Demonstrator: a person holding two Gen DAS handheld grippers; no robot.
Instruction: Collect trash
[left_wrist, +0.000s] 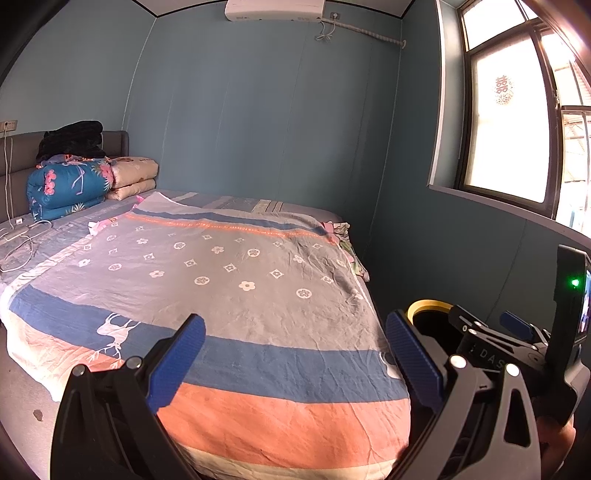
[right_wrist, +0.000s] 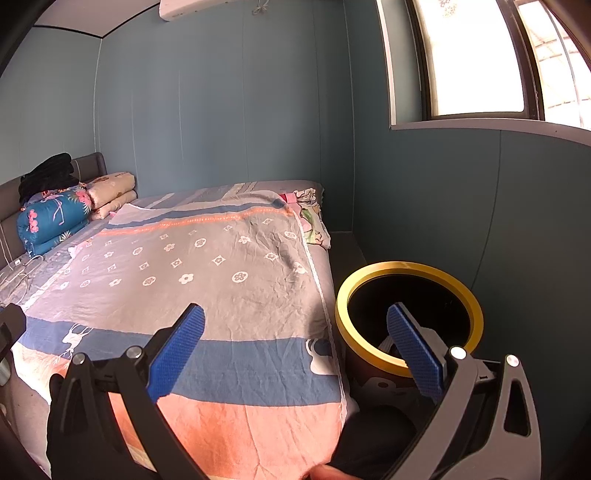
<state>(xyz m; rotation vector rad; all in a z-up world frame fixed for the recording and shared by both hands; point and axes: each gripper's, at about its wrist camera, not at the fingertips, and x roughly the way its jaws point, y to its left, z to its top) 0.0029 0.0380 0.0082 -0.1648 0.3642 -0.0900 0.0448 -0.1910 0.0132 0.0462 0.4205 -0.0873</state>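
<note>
beside bed (right_wrist: 221, 280): yellow-rimmed bin (right_wrist: 410, 269), interior dark; left claw (left_wrist: 295, 354), right claw (right_wrist: 295, 350) spread wide, empty.

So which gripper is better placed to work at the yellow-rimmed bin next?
Probably the right gripper: it is open and empty, with the bin just beyond its right finger. The left gripper, also open, faces the bed.

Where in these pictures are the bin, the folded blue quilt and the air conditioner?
Bin (right_wrist: 408, 267): right wrist view, far side of its yellow rim.
Blue quilt (left_wrist: 66, 188): left wrist view, middle of its flowered front.
Air conditioner (left_wrist: 275, 9): left wrist view, middle of its white casing.
</note>
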